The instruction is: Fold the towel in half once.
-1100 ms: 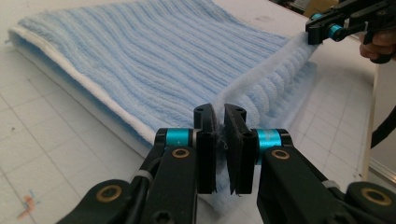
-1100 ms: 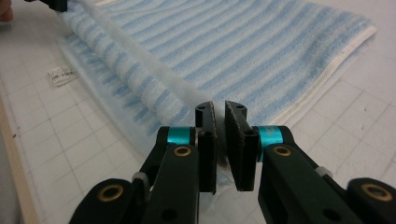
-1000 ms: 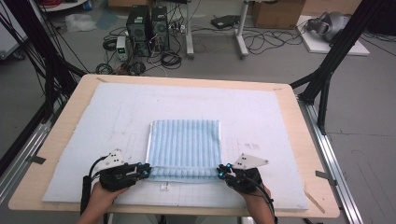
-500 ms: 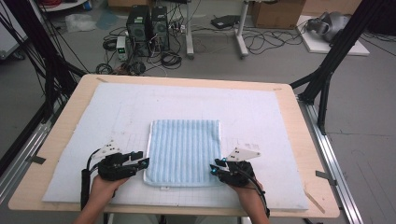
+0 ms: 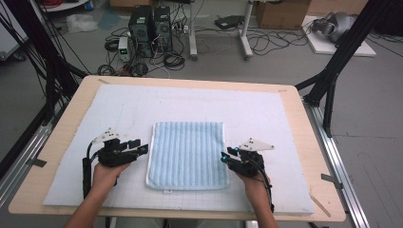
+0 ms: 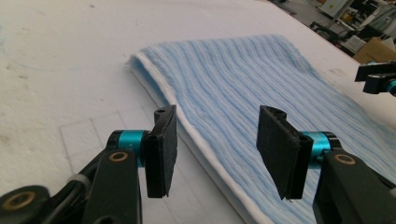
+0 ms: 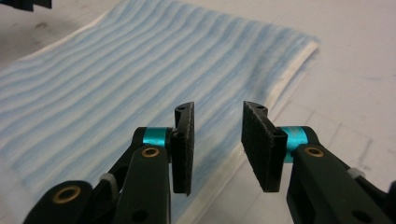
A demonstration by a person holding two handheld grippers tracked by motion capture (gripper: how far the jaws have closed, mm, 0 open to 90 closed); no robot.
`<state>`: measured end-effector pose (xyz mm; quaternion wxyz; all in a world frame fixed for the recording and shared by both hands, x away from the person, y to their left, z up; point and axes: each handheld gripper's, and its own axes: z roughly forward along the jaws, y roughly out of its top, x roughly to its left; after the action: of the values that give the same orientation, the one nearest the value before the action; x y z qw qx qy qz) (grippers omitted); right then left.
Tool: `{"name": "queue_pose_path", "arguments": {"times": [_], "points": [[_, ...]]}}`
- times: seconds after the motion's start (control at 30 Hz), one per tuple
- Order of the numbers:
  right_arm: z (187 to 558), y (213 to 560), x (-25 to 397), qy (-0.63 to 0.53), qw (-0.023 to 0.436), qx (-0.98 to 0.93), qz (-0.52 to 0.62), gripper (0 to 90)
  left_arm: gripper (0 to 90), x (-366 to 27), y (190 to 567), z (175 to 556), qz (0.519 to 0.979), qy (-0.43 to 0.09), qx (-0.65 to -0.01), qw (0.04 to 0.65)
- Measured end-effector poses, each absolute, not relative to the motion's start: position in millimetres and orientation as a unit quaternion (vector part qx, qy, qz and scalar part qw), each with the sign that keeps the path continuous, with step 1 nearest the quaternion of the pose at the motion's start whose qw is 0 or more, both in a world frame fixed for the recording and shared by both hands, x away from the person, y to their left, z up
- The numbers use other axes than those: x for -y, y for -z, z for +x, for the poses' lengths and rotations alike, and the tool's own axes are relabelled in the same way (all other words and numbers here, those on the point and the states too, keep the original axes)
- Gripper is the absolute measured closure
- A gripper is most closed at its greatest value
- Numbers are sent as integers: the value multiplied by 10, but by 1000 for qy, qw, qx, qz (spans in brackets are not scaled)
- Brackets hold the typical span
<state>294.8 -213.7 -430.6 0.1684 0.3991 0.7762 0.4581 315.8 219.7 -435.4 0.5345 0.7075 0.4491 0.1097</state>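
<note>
High view, folded towel [image 5: 186, 154] between left claw [image 5: 142, 149] and right claw [image 5: 224, 156], both gaping empty

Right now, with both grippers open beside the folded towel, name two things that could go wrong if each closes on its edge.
1. The striped towel lies doubled; the left gripper straddles its white hem, so its jaws might pinch just the top layer and the fold could open.
2. The right gripper is open less wide than the left and sits at the hem, so it might catch little cloth and slip off, leaving the lift uneven.
</note>
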Motion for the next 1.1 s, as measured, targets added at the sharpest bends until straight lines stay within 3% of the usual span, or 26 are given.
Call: {"name": "queue_pose_path", "arguments": {"times": [0.4, 0.7, 0.83, 1.03, 1.1], "points": [[3414, 4301, 2079, -457, 163, -769, 416, 550, 485, -2196, 4441, 3631, 707, -107, -467, 520], [3634, 4351, 2072, -451, 147, -771, 424, 547, 492, -2073, 4521, 3831, 718, -90, -471, 505], [3676, 4350, 2073, -454, 144, -770, 424, 549, 561, -1960, 4528, 3869, 734, -81, -464, 490], [3682, 4352, 2105, -454, 145, -767, 430, 553, 858, -1926, 4514, 3845, 750, -106, -448, 475], [3679, 4352, 2110, -451, 146, -766, 434, 558, 865, -1931, 4508, 3843, 746, -105, -449, 481]]}}
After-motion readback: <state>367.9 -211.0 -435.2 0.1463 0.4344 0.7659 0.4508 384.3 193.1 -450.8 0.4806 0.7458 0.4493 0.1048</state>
